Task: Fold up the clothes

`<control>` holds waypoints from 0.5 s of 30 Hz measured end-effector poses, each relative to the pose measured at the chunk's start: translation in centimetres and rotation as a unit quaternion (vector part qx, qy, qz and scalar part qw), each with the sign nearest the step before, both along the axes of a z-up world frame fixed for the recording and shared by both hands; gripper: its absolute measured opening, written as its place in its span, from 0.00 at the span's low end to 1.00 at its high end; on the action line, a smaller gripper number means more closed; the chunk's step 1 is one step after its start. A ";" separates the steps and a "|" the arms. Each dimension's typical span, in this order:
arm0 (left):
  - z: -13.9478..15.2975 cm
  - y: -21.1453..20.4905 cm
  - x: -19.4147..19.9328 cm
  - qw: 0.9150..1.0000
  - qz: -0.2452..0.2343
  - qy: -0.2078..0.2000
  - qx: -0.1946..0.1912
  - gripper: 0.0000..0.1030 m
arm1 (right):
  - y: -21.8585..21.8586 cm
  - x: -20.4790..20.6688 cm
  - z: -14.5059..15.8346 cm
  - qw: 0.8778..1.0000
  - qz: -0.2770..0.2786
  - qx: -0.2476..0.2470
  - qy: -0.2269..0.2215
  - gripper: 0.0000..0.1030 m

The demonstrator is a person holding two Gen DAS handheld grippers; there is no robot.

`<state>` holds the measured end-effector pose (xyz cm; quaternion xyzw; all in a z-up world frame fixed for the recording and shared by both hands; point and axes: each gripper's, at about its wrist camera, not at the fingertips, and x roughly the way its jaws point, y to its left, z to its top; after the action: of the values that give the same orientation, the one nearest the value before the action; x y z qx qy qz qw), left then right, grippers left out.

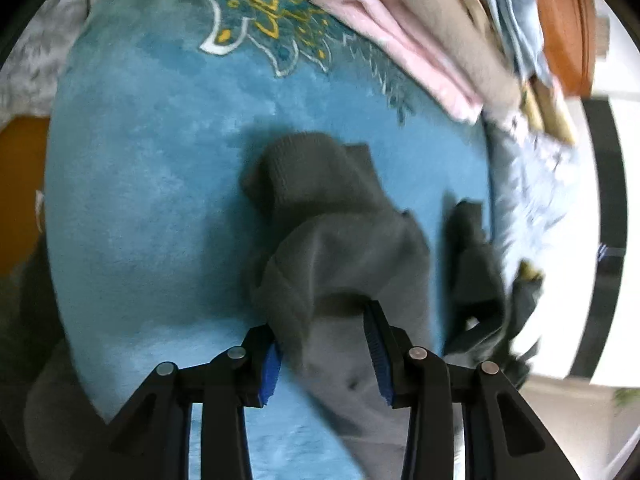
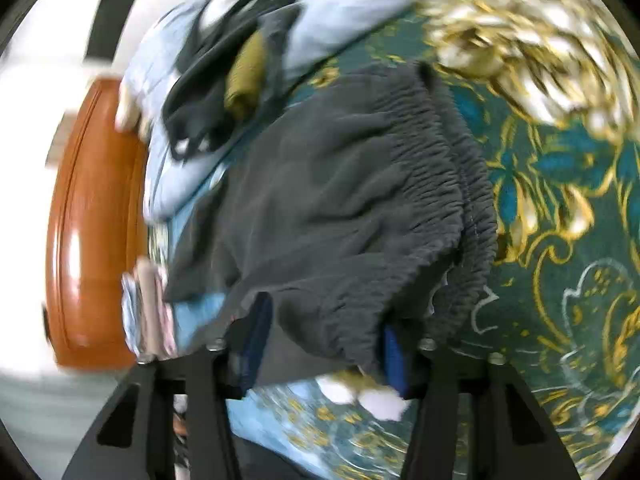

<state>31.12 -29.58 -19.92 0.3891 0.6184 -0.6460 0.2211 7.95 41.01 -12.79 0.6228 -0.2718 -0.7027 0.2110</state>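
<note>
**With both claws on the grey garment, keep it taut**

While the blue bedspread (image 1: 140, 200) ahead of the claws lies bare, I'd lay the fold there. Grey garment (image 2: 340, 184) hangs bunched between both claws, elastic waistband at the right one. Left gripper (image 1: 324, 354): cloth sits between half-spread pads, pinch uncertain. Right gripper (image 2: 324, 344): same, can't tell. I'd confirm grip and avoid the folded stack (image 1: 420, 52) beyond.
</note>
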 end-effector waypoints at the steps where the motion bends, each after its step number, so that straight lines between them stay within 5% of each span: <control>1: 0.2 -0.1 0.0 1.000 0.002 0.001 -0.008 0.39 | 0.0 -0.1 0.1 1.000 -0.004 0.001 -0.001 0.16; 2: 0.6 0.0 -0.2 1.000 -0.002 -0.004 -0.026 0.32 | 0.0 -0.2 0.2 1.000 -0.009 0.001 -0.002 0.16; 3: 1.1 0.1 -0.5 0.999 -0.010 -0.015 -0.045 0.04 | 0.0 -0.2 0.3 1.000 -0.013 0.002 -0.003 0.15; 6: 3.9 0.4 -1.1 0.997 -0.023 0.016 -0.076 0.04 | 0.4 -0.3 1.5 1.000 -0.023 -0.008 0.007 0.12; 10: 9.4 1.2 -0.7 0.987 -0.045 0.097 -0.124 0.04 | 3.7 1.2 6.9 0.996 -0.014 -0.040 0.077 0.11; 12: 8.8 1.7 -1.0 0.985 -0.072 0.078 -0.136 0.07 | 5.0 2.2 7.7 0.995 0.006 -0.023 0.095 0.11; 15: 5.4 2.1 -1.1 0.988 -0.097 0.017 -0.119 0.09 | 6.2 3.7 3.6 0.998 0.023 0.028 0.048 0.13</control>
<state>30.02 -27.46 -14.48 0.4068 0.5001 -0.7402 0.1914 11.63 47.20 -9.23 0.5999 -0.2278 -0.7340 0.2222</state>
